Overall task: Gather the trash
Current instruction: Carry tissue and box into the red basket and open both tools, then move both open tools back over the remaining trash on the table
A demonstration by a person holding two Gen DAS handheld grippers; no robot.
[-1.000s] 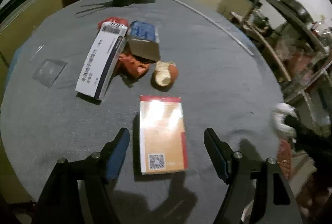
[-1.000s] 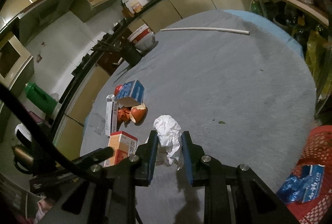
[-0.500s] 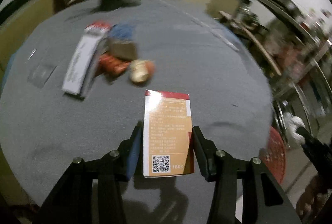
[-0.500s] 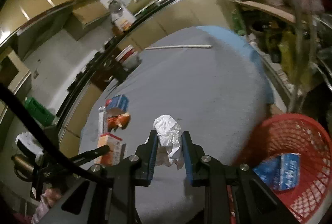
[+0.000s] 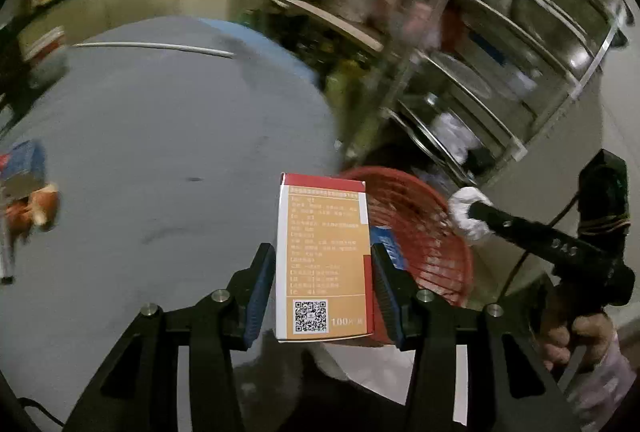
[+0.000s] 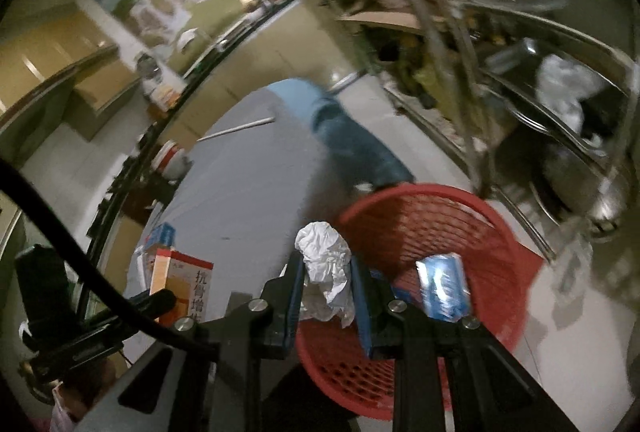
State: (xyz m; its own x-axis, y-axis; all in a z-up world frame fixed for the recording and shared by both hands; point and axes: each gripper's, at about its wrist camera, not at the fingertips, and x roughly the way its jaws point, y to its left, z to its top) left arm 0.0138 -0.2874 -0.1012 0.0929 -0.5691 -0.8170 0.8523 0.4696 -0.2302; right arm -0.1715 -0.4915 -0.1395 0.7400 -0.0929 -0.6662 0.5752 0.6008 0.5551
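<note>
Red mesh basket (image 6: 460,224) sits on the floor just off the bench (image 5: 160,152) edge, a blue packet (image 6: 442,290) already in it. Left tool (image 5: 324,292), jaws part-closed, clamps the orange medicine box (image 5: 324,260) upright beside the basket's rim, presumably for dropping in. Right tool (image 6: 326,296), nearly closed, pinches the crumpled white tissue (image 6: 324,264) right over the basket, ready to release.

Dim kitchen: metal shelving rack (image 5: 472,80), beige cabinets (image 6: 44,68), pale floor (image 6: 568,316).

Orange box (image 5: 326,260), red basket (image 6: 460,232)
</note>
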